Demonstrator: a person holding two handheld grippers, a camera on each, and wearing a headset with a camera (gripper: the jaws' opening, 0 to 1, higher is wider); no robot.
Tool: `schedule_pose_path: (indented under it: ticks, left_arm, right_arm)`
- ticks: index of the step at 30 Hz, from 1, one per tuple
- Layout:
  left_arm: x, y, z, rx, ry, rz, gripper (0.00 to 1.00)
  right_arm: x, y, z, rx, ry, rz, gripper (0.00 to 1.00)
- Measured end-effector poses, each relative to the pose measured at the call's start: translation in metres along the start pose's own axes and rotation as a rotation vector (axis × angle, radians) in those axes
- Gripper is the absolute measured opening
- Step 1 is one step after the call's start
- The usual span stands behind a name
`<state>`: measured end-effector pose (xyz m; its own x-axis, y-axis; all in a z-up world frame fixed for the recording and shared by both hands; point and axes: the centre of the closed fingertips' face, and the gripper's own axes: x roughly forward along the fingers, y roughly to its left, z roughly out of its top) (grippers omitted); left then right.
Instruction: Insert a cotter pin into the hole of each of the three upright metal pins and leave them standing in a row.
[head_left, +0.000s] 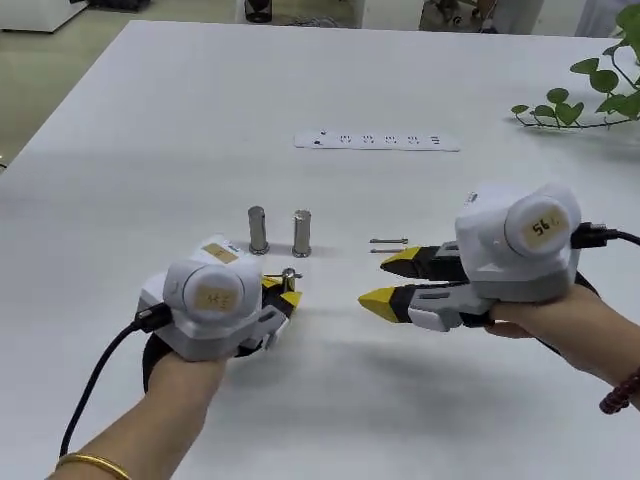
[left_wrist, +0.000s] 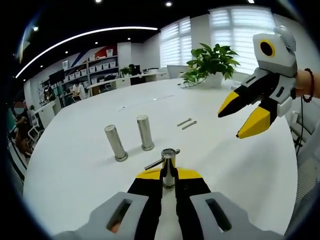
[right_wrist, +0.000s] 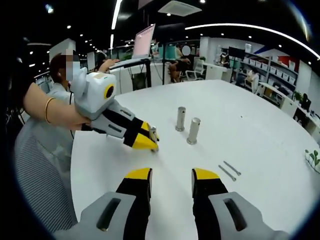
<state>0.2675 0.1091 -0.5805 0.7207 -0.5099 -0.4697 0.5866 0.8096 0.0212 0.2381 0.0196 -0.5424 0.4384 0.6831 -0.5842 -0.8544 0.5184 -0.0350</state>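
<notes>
Thin silver cotter pin (left_wrist: 159, 162) sits through 1 upright grey metal pin (left_wrist: 169, 167), pinched by our left gripper (left_wrist: 169, 176) | 2 bare upright pins (left_wrist: 145, 132) stand beyond | 2 loose cotter pins (left_wrist: 186, 123) lie nearby | our right gripper (right_wrist: 171, 176) spread, empty | we judge 1 of 3 done.

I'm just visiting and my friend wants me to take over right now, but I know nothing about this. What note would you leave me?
Left claw: shut on the held metal pin, upright, with a cotter pin through its hole.
Right claw: open and empty, off to the right.
The two other metal pins stand side by side on the table, no cotter pins in them. The loose cotter pins lie just right of them.
Done: one pin fitted. Left: fit the other two and stand all three in a row.
</notes>
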Motion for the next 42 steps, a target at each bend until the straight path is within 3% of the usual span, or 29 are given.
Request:
schedule_pose_path:
  ticks: [6, 13, 22, 38, 42]
  left_arm:
    - [0.000, 0.016, -0.002, -0.012, 0.008, 0.012, 0.05]
    - [0.005, 0.024, -0.003, -0.027, 0.016, 0.004, 0.05]
    - [0.008, 0.025, -0.003, -0.014, 0.028, -0.011, 0.05]
    - [0.009, 0.026, -0.002, -0.032, 0.011, -0.021, 0.06]
    - [0.010, 0.026, -0.006, -0.050, 0.032, -0.017, 0.06]
  right_arm:
    - [-0.002, 0.001, -0.006, 0.019, 0.015, -0.001, 0.30]
    - [-0.004, 0.002, -0.011, 0.038, 0.024, -0.001, 0.28]
    - [-0.004, 0.002, -0.015, 0.069, 0.030, -0.004, 0.26]
    - [-0.004, 0.005, -0.019, 0.088, 0.038, -0.005, 0.26]
    - [-0.003, 0.006, -0.020, 0.089, 0.041, -0.002, 0.26]
